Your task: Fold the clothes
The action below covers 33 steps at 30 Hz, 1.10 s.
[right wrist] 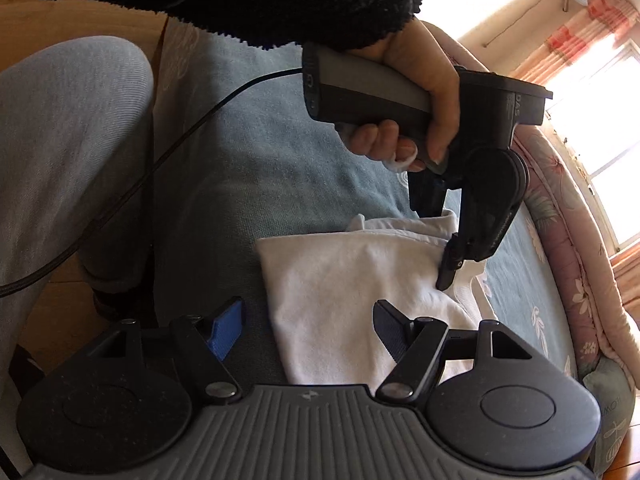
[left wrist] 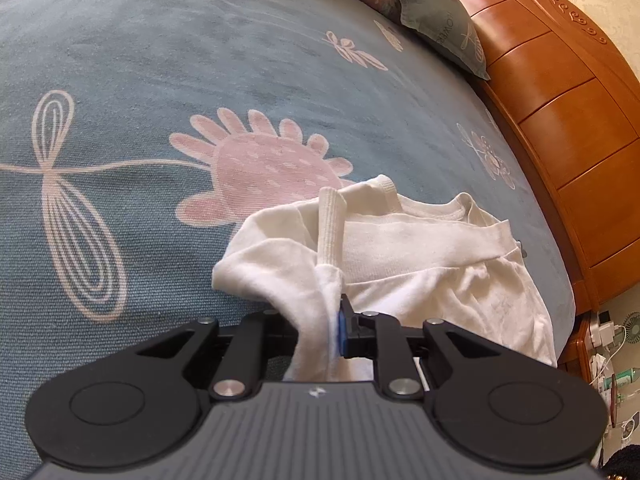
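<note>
A white long-sleeved garment [left wrist: 420,256] lies partly folded on the blue bed cover, with a ribbed cuff lying across its chest. My left gripper [left wrist: 320,328] is shut on a bunch of its white fabric; the cloth hides the left finger. The right wrist view shows the same garment [right wrist: 340,280] from the other side, with the left gripper [right wrist: 448,268] pinching its far edge, held by a hand in a black fuzzy sleeve. My right gripper [right wrist: 308,320] stands open, its jaws wide on either side of the garment's near corner, the pads not pressing on the cloth.
The blue bed cover [left wrist: 200,60] with pink flower prints stretches away to the left. An orange wooden headboard [left wrist: 560,100] and pillows [left wrist: 440,20] stand at the right. A person's grey-trousered leg [right wrist: 60,140] and a black cable [right wrist: 160,160] are at the left of the right view.
</note>
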{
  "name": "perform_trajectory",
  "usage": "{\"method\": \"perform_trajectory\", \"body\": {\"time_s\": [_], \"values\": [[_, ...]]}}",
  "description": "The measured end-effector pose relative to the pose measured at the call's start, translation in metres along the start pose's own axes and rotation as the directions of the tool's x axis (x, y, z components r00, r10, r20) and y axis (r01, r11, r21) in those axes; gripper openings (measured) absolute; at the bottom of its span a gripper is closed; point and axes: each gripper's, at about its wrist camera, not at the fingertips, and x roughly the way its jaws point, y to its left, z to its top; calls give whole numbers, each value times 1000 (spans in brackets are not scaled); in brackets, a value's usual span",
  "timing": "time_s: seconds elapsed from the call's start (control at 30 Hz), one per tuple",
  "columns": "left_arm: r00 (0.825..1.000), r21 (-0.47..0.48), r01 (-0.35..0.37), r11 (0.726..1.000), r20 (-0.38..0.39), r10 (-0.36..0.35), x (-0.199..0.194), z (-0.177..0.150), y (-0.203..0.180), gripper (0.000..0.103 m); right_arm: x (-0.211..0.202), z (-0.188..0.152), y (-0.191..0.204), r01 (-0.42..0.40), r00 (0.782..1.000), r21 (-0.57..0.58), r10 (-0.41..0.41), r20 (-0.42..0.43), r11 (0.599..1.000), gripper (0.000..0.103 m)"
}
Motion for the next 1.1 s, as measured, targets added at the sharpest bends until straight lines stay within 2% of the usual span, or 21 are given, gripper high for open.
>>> {"method": "perform_trajectory", "body": {"time_s": [0.27,0.5,0.6,0.77,0.87,0.97,1.1], "values": [[1000,5,-8,1000,8,8,-1,-1,-2,18,-4,5,16,109,994,-106,-108,13,988,76],[1000,-3,1,1000,9,-1,-1,-2,0,18,3,14,23,150,989,-140,-150,13,979,77],[1000,-6,4,1000,12,-4,-1,-2,1,18,2,10,24,215,976,-149,-218,-2,965,77],[1000,-7,0,1000,12,0,-1,-1,0,18,2,3,19,243,968,-118,-248,-31,963,76],[1000,-14,1,1000,8,-1,-1,0,1,18,10,15,30,271,961,-162,-276,-7,949,76],[1000,-24,4,1000,10,-4,-1,-1,2,18,17,24,35,310,949,-156,-315,-10,938,76],[1000,-26,4,1000,9,-4,-1,0,2,18,10,4,33,356,929,-129,-366,-57,925,76]]}}
